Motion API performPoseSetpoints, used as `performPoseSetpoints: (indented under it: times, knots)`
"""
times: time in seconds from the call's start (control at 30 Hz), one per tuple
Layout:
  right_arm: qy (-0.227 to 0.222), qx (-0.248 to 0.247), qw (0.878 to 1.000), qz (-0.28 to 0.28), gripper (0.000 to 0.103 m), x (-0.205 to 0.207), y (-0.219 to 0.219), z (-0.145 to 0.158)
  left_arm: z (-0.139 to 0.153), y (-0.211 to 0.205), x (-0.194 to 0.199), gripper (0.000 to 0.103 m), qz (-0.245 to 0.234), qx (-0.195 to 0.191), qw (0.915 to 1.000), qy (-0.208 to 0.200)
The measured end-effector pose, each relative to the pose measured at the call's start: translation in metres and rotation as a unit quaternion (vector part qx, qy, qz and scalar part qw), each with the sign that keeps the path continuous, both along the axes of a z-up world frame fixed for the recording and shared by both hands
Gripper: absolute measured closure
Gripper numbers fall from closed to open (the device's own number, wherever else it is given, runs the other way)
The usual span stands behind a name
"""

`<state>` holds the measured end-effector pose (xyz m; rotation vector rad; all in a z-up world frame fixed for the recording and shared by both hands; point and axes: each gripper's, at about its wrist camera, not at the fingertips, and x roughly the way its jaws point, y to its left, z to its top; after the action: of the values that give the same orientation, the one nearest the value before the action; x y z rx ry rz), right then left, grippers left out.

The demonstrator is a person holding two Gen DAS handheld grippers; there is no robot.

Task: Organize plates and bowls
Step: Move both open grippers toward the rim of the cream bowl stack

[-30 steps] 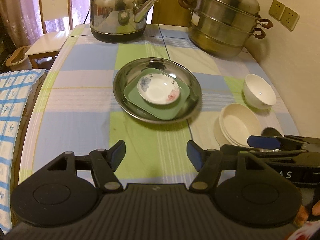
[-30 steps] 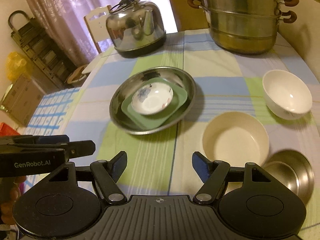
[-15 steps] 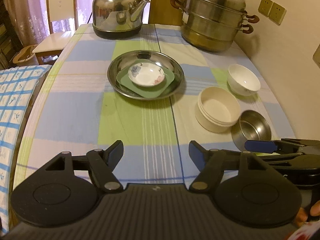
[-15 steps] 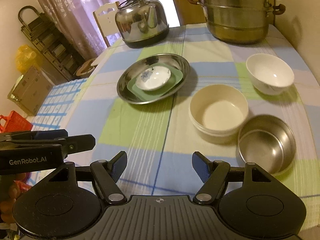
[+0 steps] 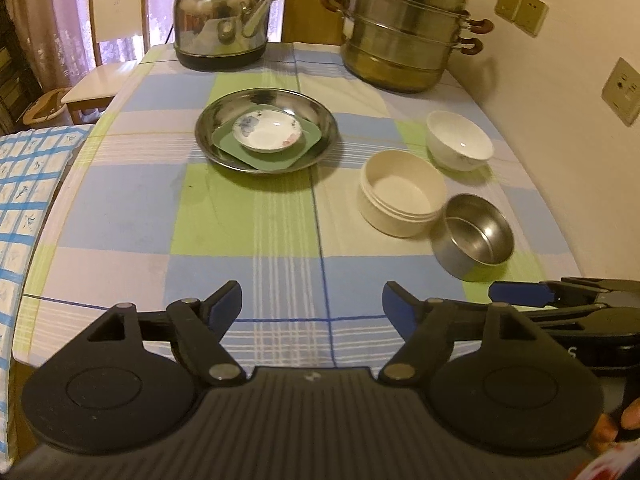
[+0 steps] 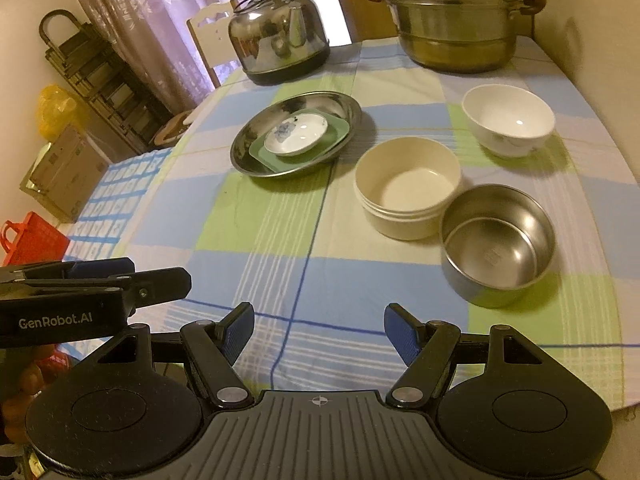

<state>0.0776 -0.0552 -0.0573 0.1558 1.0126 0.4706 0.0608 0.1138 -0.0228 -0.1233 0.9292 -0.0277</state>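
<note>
From the left wrist, the left hand-held gripper hangs over the near edge of the table, its jaws opening with nothing between them. At centre-far the plates look finished as a stack: the small flowered dish sits on the green square plate, which lies inside the steel plate. To the right, the bowls are not yet nested. The cream bowl stands just beside the steel bowl, possibly touching it, and the white bowl sits a little farther back, apart from both. A ring inside the steel bowl may be a second bowl nested in it, but the reflections make that hard to settle. The right hand-held gripper pokes in from the right edge.

From the right wrist, the right hand-held gripper is released too, jaws spread wide and empty above the near tablecloth. The steel bowl is nearest to it, the cream bowl touching or almost touching it on the left, the white bowl farther back. The steel plate and its stack lie far left, and the kettle and steamer pot stand along the far edge. As I read it, about half is done: plates gathered, three bowls left to stack.
</note>
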Motion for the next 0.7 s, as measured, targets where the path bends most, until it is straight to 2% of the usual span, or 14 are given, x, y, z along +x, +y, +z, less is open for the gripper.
performPoseSetpoints:
  times: [0.7]
  knots:
    - [-0.002, 0.012, 0.997, -0.077, 0.031, -0.033, -0.092, 0.0, -0.007, -0.078, -0.011, 0.027, -0.047, -0.006, 0.9989, -0.002]
